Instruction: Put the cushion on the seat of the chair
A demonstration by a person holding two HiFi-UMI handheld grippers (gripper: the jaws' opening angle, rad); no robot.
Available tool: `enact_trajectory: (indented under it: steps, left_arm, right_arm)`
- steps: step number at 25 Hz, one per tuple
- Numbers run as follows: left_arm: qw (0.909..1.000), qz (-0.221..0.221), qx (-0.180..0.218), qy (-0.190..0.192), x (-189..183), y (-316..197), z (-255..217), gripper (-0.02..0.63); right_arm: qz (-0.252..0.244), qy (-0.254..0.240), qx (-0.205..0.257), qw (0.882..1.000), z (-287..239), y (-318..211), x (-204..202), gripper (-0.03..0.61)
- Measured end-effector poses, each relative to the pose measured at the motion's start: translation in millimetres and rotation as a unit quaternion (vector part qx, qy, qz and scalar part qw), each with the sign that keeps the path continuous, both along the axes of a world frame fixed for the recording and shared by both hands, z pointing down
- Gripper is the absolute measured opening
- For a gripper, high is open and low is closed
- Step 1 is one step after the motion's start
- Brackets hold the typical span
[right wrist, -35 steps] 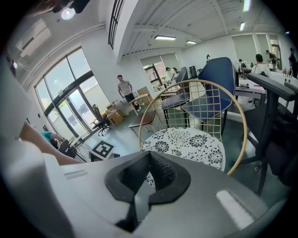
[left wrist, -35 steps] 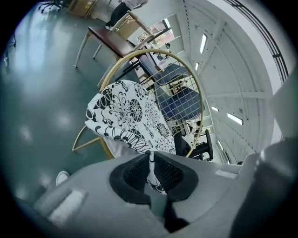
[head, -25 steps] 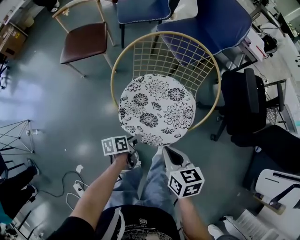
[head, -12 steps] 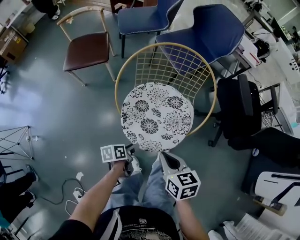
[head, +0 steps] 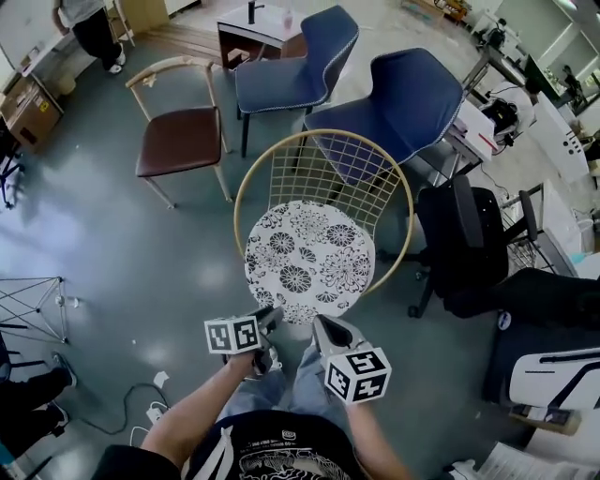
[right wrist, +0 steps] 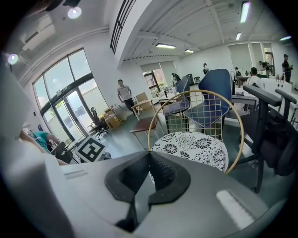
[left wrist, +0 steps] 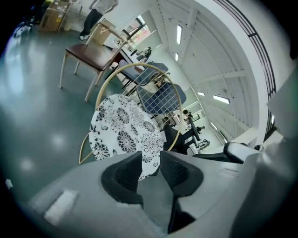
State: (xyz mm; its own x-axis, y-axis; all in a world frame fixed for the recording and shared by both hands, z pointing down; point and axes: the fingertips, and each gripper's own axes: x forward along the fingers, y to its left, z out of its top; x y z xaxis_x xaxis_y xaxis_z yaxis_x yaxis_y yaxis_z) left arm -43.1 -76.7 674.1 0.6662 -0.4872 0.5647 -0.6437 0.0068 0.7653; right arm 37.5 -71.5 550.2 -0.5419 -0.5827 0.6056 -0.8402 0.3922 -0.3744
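Observation:
A round white cushion with black flower print (head: 309,261) lies flat on the seat of the gold wire chair (head: 246,178). Both grippers hover just short of its near edge, touching nothing. My left gripper (head: 271,320) is open; its jaws have just been closing a little with nothing between them. My right gripper (head: 322,324) is shut and empty. In the left gripper view the cushion (left wrist: 123,135) shows past the parted jaws of the left gripper (left wrist: 150,158). The right gripper view has the cushion (right wrist: 191,144) beyond the closed tips of the right gripper (right wrist: 150,155).
A brown-seated wooden chair (head: 178,139) stands to the left, two blue chairs (head: 403,89) behind, and a black office chair (head: 469,234) at the right. Cables and a power strip (head: 150,380) lie on the floor near my feet. A person (head: 89,28) stands at the far left.
Both grippers have lifted and drawn back from the cushion's near edge. The left jaws, which were at that edge, now stand apart from it. The cushion stays on the seat.

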Motion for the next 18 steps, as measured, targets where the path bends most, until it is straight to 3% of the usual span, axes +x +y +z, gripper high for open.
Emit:
enact_trajectory:
  steps: [4,8,11,18]
  left_arm:
    - [0.9958,0.038,0.078,-0.029,16,-17,-60,0.095]
    - [0.9864,0.063,0.143,-0.05,30,-26,-109,0.026]
    - [0.9783,0.083,0.178,-0.066,40,-27,-141,-0.003]
    - [0.9568,0.113,0.243,-0.112,53,-26,-184,-0.003]
  right_arm:
    - [0.011,-0.001,0.024,1.0,-23,-6,4,0.0]
    - [0.018,-0.004,0.05,0.999,-44,-13,4,0.0]
    - [0.027,-0.003,0.069,0.997,-59,-17,6,0.0]
    - [0.053,-0.005,0.104,0.993,-81,-27,12,0.0]
